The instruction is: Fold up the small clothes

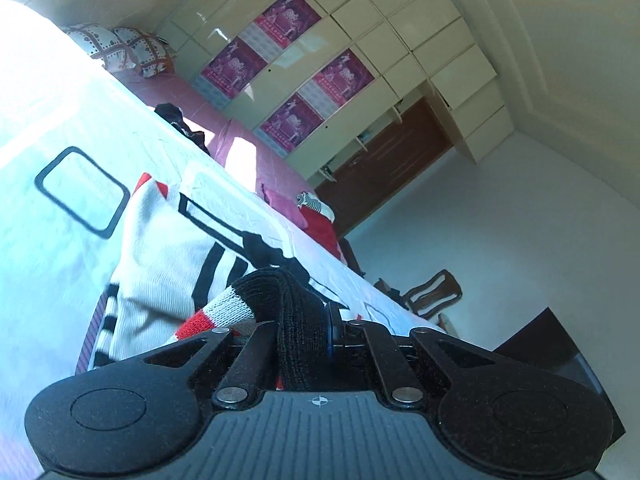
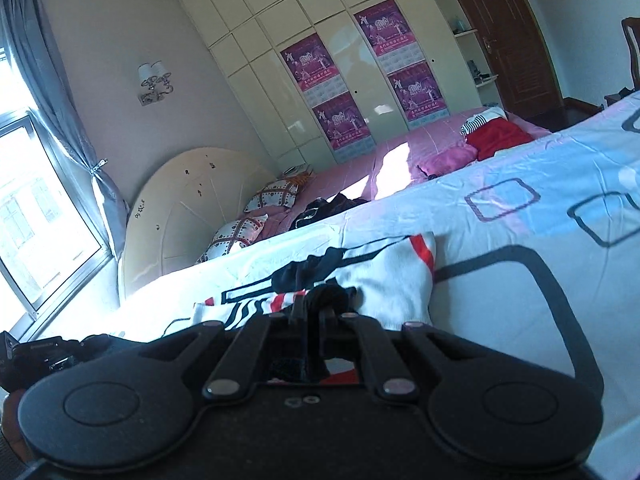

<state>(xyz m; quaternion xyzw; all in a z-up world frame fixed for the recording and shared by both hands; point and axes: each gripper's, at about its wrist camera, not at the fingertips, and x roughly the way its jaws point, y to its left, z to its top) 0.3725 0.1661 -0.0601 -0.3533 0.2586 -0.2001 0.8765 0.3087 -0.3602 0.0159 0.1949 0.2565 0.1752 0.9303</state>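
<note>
A small white knit sweater (image 1: 160, 252) with red and black stripes lies on the bed's pale sheet (image 1: 52, 128). My left gripper (image 1: 298, 320) is shut on the sweater's black ribbed hem, which bunches up between the jaws. In the right wrist view the same sweater (image 2: 384, 276) lies just ahead. My right gripper (image 2: 314, 312) is shut on a black edge of it, and the fabric is gathered at the tips.
The sheet (image 2: 520, 216) carries black rounded-square prints. A red garment (image 2: 496, 134), a pink one (image 2: 448, 160) and a dark pile (image 2: 328, 206) lie on the pink bed behind. Patterned pillows (image 2: 276, 196), a wardrobe with posters (image 2: 344, 92), a window (image 2: 36, 208) and a wooden chair (image 1: 432, 294) stand around.
</note>
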